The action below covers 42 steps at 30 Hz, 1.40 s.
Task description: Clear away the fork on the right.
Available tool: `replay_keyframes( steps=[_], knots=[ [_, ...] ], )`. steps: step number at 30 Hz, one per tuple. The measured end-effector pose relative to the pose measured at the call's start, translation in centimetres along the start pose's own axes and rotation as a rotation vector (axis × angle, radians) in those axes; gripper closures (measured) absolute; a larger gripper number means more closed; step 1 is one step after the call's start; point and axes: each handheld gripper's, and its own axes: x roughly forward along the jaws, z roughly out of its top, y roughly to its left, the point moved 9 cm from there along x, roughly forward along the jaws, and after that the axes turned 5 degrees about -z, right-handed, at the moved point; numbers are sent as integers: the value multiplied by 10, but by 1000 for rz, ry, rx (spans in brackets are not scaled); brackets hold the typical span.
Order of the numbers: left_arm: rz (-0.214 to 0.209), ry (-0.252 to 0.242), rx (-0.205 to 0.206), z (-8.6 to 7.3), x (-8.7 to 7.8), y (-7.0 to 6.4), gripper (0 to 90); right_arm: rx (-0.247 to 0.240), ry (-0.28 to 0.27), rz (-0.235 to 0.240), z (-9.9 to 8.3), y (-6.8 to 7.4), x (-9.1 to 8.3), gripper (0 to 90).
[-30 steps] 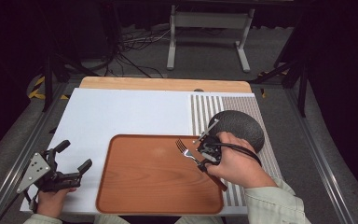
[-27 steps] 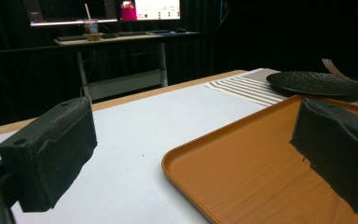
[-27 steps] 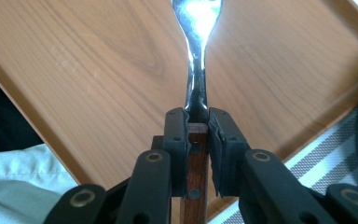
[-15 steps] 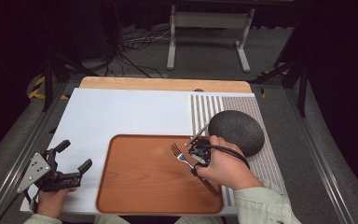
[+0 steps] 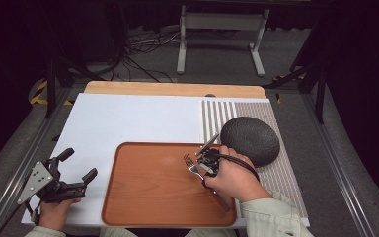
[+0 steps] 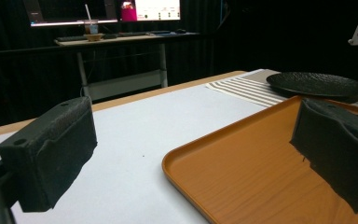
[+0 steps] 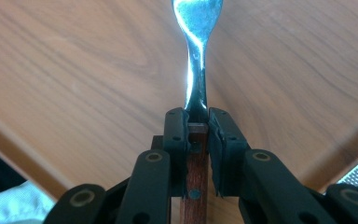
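Note:
A fork (image 5: 190, 163) with a steel head and a wooden handle (image 7: 196, 182) hangs over the right part of the brown wooden tray (image 5: 148, 192). My right gripper (image 5: 205, 164) is shut on it where the steel neck (image 7: 196, 79) meets the handle. The tines point toward the far left. My left gripper (image 5: 76, 165) rests open at the table's near left corner, with nothing between its padded jaws. In the left gripper view the tray's rim (image 6: 186, 179) lies between the two pads.
A dark round textured plate (image 5: 249, 139) sits on a striped placemat (image 5: 286, 168) right of the tray. A white sheet (image 5: 128, 121) covers the table's left and middle. A wooden strip (image 5: 172, 89) runs along the far edge.
My right gripper has carried the fork leftward and nearer, from beside the dark plate to over the tray. The left gripper has stayed put.

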Motion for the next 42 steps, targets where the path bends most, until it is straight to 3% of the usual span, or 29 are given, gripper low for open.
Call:
replay_keyframes(
  steps=[4, 11, 34, 40, 42],
  knots=[
    [-1, -1, 0, 0, 0, 0, 8, 34, 7, -8, 0, -3, 3, 786],
    [-2, 0, 1, 0, 0, 0, 8, 53, 23, -9, -1, -6, 8, 785],
    [-2, -2, 1, 0, 0, 0, 8, 76, 55, -12, -2, -9, 20, 780],
    [-2, 0, 1, 0, 0, 0, 8, 58, 13, -6, 1, -11, 16, 673],
    [-1, 0, 0, 0, 0, 0, 8, 35, -48, 4, 6, -10, 13, 541]
  ],
)
